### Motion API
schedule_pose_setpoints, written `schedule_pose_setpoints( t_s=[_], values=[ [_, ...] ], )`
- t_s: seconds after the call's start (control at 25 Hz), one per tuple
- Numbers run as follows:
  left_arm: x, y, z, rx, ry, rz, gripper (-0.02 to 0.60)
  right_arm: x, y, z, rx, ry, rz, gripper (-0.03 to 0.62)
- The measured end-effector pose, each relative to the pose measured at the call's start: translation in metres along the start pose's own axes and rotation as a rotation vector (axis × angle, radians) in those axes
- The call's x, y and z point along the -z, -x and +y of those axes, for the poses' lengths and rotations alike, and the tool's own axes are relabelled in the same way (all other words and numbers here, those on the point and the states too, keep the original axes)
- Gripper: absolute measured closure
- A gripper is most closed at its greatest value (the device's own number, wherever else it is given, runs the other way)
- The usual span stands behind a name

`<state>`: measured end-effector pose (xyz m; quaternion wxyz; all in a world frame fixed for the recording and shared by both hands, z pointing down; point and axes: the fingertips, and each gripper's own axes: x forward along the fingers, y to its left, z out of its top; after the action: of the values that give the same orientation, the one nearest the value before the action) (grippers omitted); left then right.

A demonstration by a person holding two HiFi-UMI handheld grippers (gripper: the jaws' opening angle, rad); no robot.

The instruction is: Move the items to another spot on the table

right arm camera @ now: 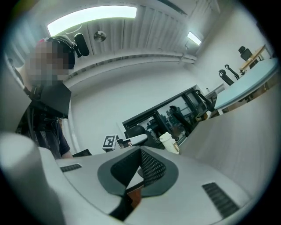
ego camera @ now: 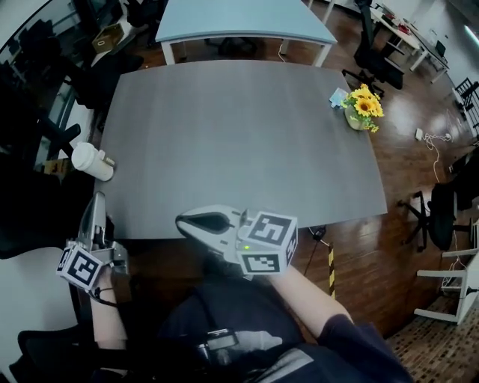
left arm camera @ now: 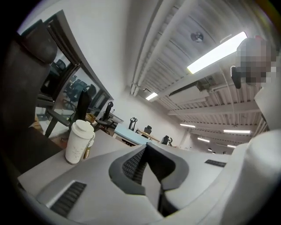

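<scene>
A white lidded paper cup (ego camera: pixel 93 161) stands at the left edge of the grey table (ego camera: pixel 239 142). A small pot of yellow sunflowers (ego camera: pixel 362 108) sits near the table's far right edge. My left gripper (ego camera: pixel 96 200) is off the table's near left corner, just short of the cup, shut and empty. The left gripper view shows its jaws (left arm camera: pixel 145 147) closed, with the cup (left arm camera: pixel 80 141) ahead to the left. My right gripper (ego camera: pixel 184 222) hovers over the near table edge, pointing left, shut with nothing in it. In the right gripper view the cup (right arm camera: pixel 168 143) stands beyond the closed jaws (right arm camera: pixel 140 150).
A light blue table (ego camera: pixel 239 19) stands behind the grey one. Office chairs (ego camera: pixel 441 209) and white desks line the right side on the wooden floor. Dark chairs and a glass partition are at the left. A cable (ego camera: pixel 434 149) lies on the floor.
</scene>
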<state>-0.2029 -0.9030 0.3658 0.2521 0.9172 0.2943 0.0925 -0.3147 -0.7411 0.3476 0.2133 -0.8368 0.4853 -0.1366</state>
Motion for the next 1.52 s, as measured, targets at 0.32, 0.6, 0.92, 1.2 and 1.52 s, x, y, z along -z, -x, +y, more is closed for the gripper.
schedule_pose_setpoints(
  t_s=[0.32,0.6,0.92,1.2,1.52],
  values=[
    [0.047,-0.014,0.018,0.116,0.138,0.107,0.577,0.027,0.010,-0.007,0.175,-0.017,0.051,0.612],
    [0.088,-0.049,-0.070,0.260,0.026,0.249,0.575,0.029,0.060,-0.004,0.236,-0.024,-0.004,0.612],
    [0.145,-0.080,-0.193,0.332,-0.097,0.296,0.575,0.028,0.179,-0.002,0.241,0.019,-0.089,0.612],
    [0.194,-0.087,-0.297,0.370,-0.103,0.306,0.575,0.016,0.274,0.010,0.221,0.051,-0.152,0.612],
    [0.214,-0.041,-0.320,0.294,-0.096,0.311,0.575,0.021,0.278,0.047,0.065,0.039,-0.167,0.612]
  ],
)
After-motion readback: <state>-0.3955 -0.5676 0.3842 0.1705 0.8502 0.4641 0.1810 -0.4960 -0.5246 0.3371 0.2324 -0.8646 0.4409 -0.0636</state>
